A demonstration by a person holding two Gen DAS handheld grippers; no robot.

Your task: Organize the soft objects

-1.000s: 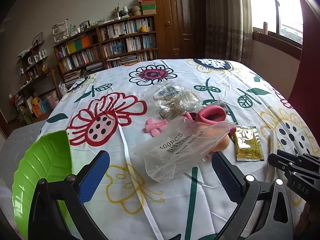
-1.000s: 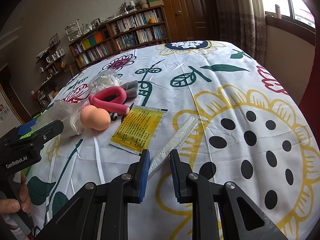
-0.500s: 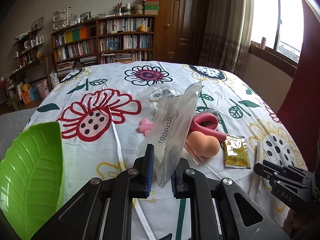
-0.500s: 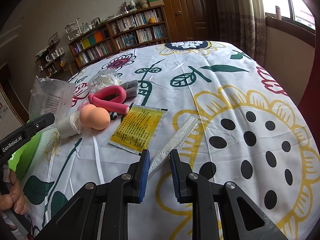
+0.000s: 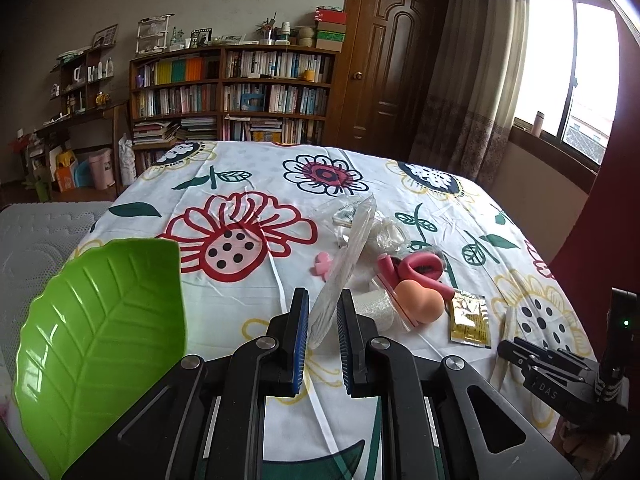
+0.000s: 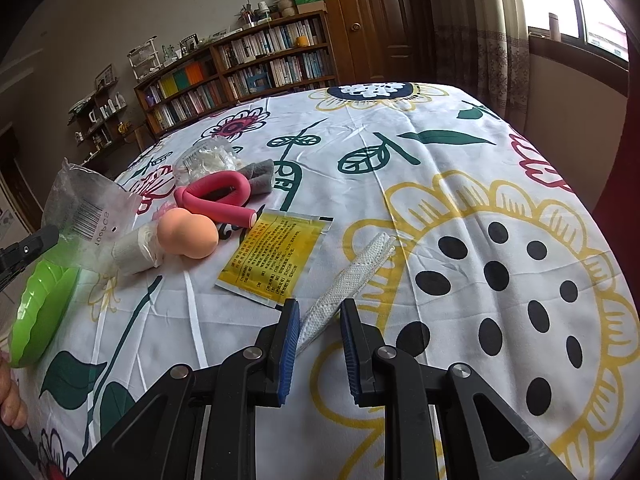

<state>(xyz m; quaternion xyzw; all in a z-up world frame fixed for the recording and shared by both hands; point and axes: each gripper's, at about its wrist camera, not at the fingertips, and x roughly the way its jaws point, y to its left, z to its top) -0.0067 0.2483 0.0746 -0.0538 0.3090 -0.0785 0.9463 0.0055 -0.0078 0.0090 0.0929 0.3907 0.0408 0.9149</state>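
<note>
Clear plastic bag (image 5: 345, 256): held edge-on between the blue pads of the left gripper (image 5: 322, 340), lifted off the table; a barcode and "100PCS" print are seen on it from the right wrist view (image 6: 86, 216).
Left gripper: closed on the lower end of the bag, the jaws narrow.
Green leaf-shaped dish (image 5: 100, 344): set at the near left of the table, just beside the left gripper.
Peach sponge (image 6: 187, 233): laid on the cloth, touching a white roll in clear wrap (image 6: 134, 254).
Pink foam loop (image 6: 218, 198): laid just behind the sponge, with a grey cloth piece (image 6: 262, 176) beside it.
Yellow sachet (image 6: 274, 256): flat on the cloth, right of the sponge.
White mesh strip (image 6: 348, 280): laid on the cloth, its near end between the fingers of the right gripper (image 6: 319, 344).
Right gripper: jaws nearly closed about the strip; a firm pinch cannot be told.
Tablecloth (image 6: 460, 184): white, printed with flowers.
</note>
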